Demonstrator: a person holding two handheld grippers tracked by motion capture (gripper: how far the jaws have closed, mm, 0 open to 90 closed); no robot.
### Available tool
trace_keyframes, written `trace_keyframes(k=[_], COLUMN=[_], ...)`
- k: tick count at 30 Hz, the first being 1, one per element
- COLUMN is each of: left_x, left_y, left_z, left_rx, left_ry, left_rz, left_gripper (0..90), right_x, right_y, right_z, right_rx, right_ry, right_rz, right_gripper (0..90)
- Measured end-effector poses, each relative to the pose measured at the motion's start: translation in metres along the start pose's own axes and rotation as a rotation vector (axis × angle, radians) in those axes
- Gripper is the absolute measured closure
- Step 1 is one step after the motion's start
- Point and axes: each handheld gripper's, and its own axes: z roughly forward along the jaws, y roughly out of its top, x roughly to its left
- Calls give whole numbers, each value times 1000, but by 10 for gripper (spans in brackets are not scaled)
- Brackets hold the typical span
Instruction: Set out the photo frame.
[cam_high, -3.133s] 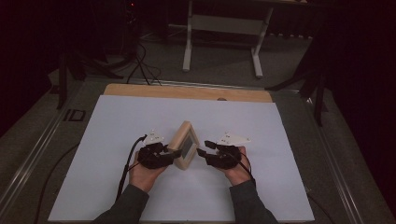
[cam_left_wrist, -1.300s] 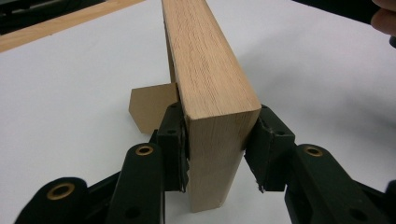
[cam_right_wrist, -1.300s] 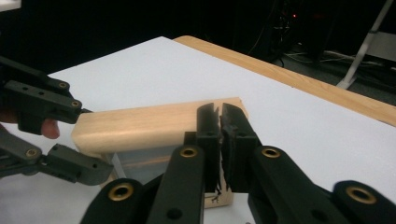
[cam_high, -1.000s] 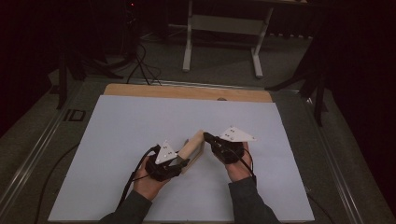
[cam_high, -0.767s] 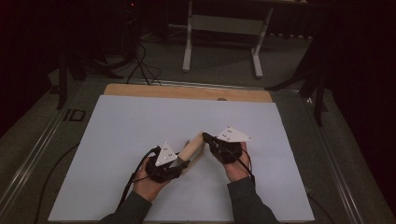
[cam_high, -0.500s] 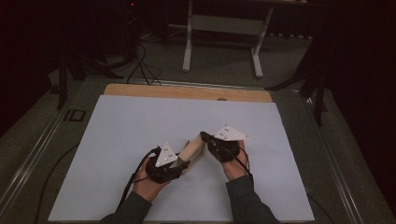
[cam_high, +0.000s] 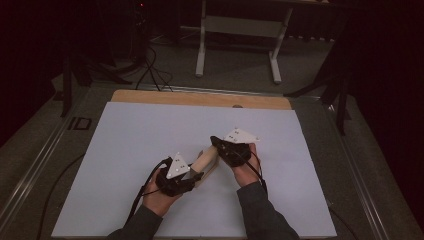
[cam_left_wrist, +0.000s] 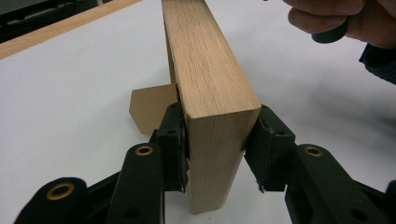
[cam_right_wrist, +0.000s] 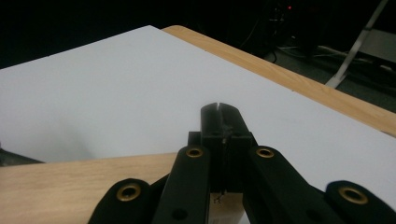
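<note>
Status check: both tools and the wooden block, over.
Left tool clamped on the wooden block end. Right tool shut, resting above the block's far end, holding nothing. White table around it bare, nothing in the way.

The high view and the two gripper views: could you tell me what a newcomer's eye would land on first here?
First, the wooden block near the middle of the white table, clamped at its near end by the left gripper, one of the fingers pressing on each side. Next, the right gripper at the block's far end, its fingers shut together over the wood. A small tan flap pokes out beside the block.
</note>
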Motion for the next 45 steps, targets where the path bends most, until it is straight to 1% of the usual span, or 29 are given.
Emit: trace_keyframes(k=[2,8,18,22,23,29,38,43,45], left_x=[0,2,8,11,13,15,20,25,26], left_y=[0,0,-1,-2,-2,-3,-3,-4,-4], left_z=[0,0,-1,-2,-2,-3,-3,-3,-3], left_rx=[0,1,5,6,4,4,4,1,1], left_ry=[2,1,32,45,51,61,81,90,91], left_rz=[-8,-12,-41,-49,-62,-71,-90,-119,-121], left_gripper=[608,602,588,581,579,578,575,579,582], right_x=[-1,-1,-3,-4,-4,-4,-2,-1,-1], right_y=[2,3,2,2,1,-1,-2,-3,-4], right_z=[3,2,-3,-5,-6,-10,-17,-20,-20], right_rx=[13,25,39,43,44,45,56,59,60], right_ry=[6,2,-10,-15,-18,-21,-29,-27,-27], right_rz=[7,3,28,29,27,30,19,20,21], right_gripper=[895,895,898,898,898,898,898,898,899])
